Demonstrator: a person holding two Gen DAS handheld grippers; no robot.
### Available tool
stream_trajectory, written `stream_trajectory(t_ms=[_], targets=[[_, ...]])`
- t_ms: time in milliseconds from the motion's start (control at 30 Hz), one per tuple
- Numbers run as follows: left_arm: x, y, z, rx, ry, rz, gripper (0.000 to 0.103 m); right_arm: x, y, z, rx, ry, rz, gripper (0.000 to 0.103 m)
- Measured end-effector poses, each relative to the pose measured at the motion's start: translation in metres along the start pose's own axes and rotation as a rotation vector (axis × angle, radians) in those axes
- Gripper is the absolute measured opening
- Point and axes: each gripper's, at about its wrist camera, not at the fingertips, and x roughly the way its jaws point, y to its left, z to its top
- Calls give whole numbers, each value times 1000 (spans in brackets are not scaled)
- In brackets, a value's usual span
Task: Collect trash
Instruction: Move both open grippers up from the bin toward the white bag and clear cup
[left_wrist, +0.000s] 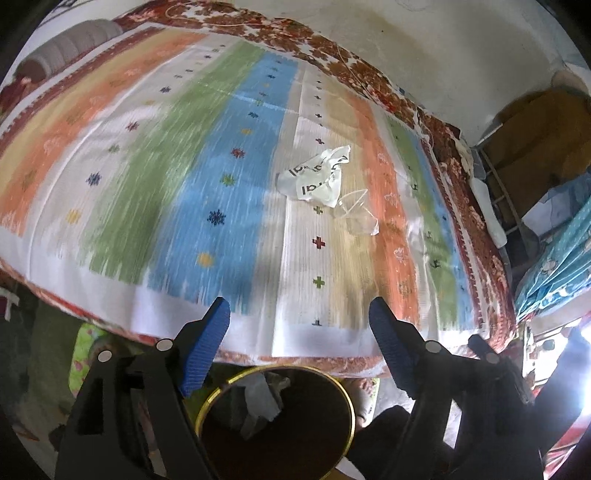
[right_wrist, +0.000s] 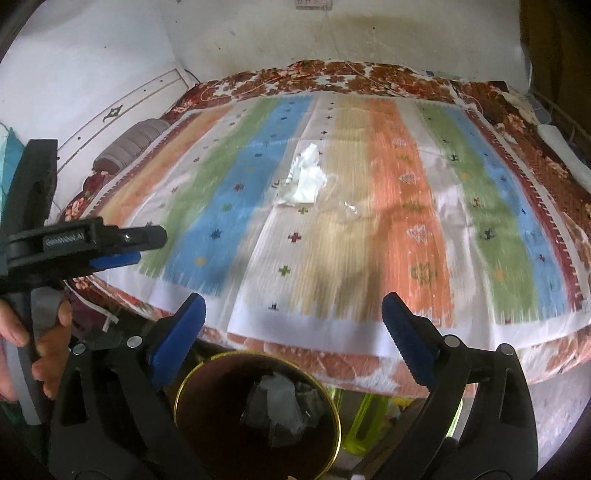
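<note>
Both claws are wide open with nothing between the pads: the left gripper (left_wrist: 299, 314) and the right gripper (right_wrist: 293, 310) both sit over the near edge of the bed (left_wrist: 321, 343), right above the bin (left_wrist: 275, 424).

What differs between the cams: the left one shows black lettering on the white wrapper (left_wrist: 317, 179), which the right one blurs into a plain white lump (right_wrist: 306, 177). The right cam also catches the left gripper from the side at the far left edge, with a hand (right_wrist: 40, 347) on its grip. The left cam gets only a dark bit of the right gripper at its lower right.

The trash left to grab is mid-bed on the striped sheet (left_wrist: 147, 166). The wrapper is crumpled, with its long axis running roughly from near-left to far-right in the left view. Touching its near-right corner is a clear plastic scrap (left_wrist: 356, 216), hard to make out, that stretches toward the near right.

The bin has a gold rim and already holds some crumpled pale scraps (right_wrist: 280, 406).
</note>
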Motion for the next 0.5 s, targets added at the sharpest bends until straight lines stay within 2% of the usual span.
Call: stream_trajectory(t_ms=[167, 267, 400, 500], targets=[[15, -5, 11, 72, -8, 28, 77, 9, -4, 12, 9, -4, 6, 94], [22, -8, 16, 96, -8, 4, 79, 15, -6, 20, -6, -13, -17, 94], [31, -20, 20, 206, -47, 13, 82, 24, -17, 31, 20, -18, -15, 94], [42, -23, 23, 261, -46, 22, 82, 31, -24, 39, 29, -22, -24, 94]])
